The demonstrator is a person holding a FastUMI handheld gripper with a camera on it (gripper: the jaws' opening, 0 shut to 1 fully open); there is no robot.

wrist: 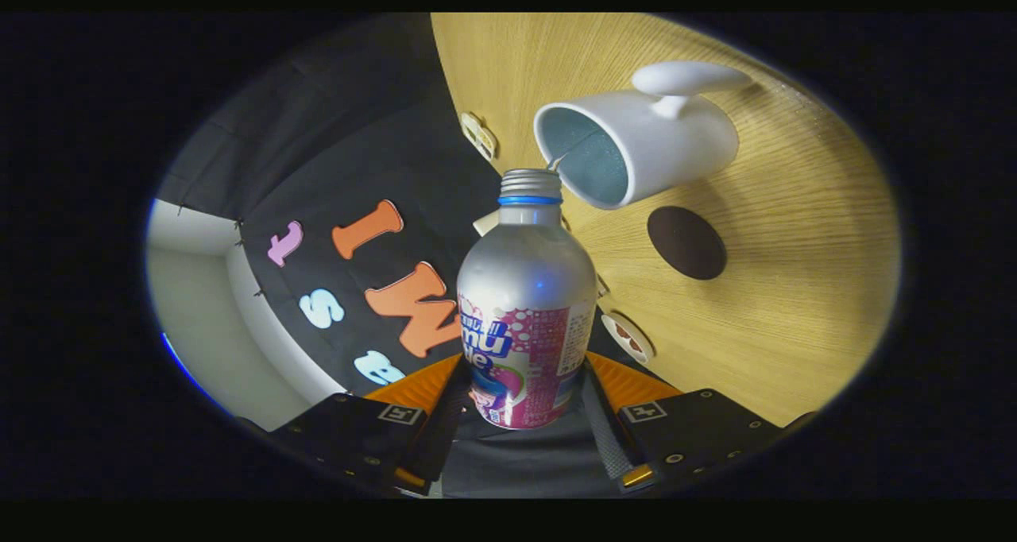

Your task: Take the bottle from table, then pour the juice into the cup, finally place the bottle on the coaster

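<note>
2 fingers of the gripper (pixel 528 415) pinch the bottle (pixel 526 303), mouth at the cup (pixel 636 149)

silver bottle (pixel 526 303), white cup (pixel 643 149), brown coaster (pixel 686 242)

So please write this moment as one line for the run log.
phase: pouring | gripper: shut on bottle | bottle mouth: at cup rim, thin stream entering | coaster: bare, beside cup on table

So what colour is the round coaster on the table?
Dark brown. The coaster shows best in the gripper view, beside the white cup, beyond the held bottle.
</note>
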